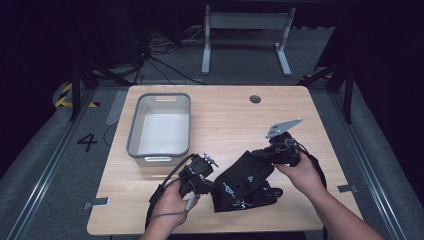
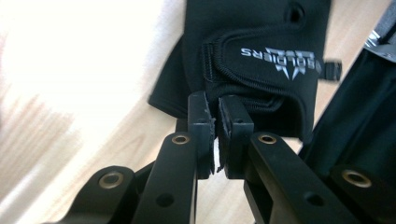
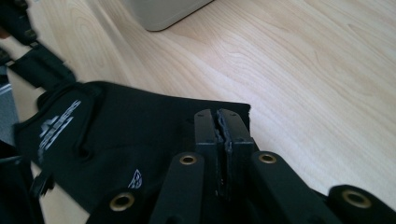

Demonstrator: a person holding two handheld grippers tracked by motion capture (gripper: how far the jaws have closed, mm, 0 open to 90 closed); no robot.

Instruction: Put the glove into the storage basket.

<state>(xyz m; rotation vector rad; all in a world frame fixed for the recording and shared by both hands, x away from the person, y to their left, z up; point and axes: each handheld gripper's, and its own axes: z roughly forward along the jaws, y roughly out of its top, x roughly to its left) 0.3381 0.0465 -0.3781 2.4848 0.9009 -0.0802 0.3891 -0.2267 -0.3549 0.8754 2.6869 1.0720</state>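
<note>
A soft, floppy black glove [image 1: 245, 181] is held up just right of the grey tub [image 1: 159, 125] on the wooden table [image 1: 225, 107]. It is pinched at its cuff edge by the shut left gripper [image 2: 219, 119] and at one corner by the shut right gripper [image 3: 221, 122]. It looks light and bendy, so its edges are best gripped; a dark room with cables is seen behind the tub.

Left tool [image 2: 219, 116], right tool [image 3: 222, 123]: jaws clamped.

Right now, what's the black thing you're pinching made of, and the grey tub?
The black pad looks like soft matte fabric, maybe neoprene: stitched edges, printed logo, and it bends. The grey tub looks like smooth moulded plastic, with rounded corners and cut-out handles.
</note>
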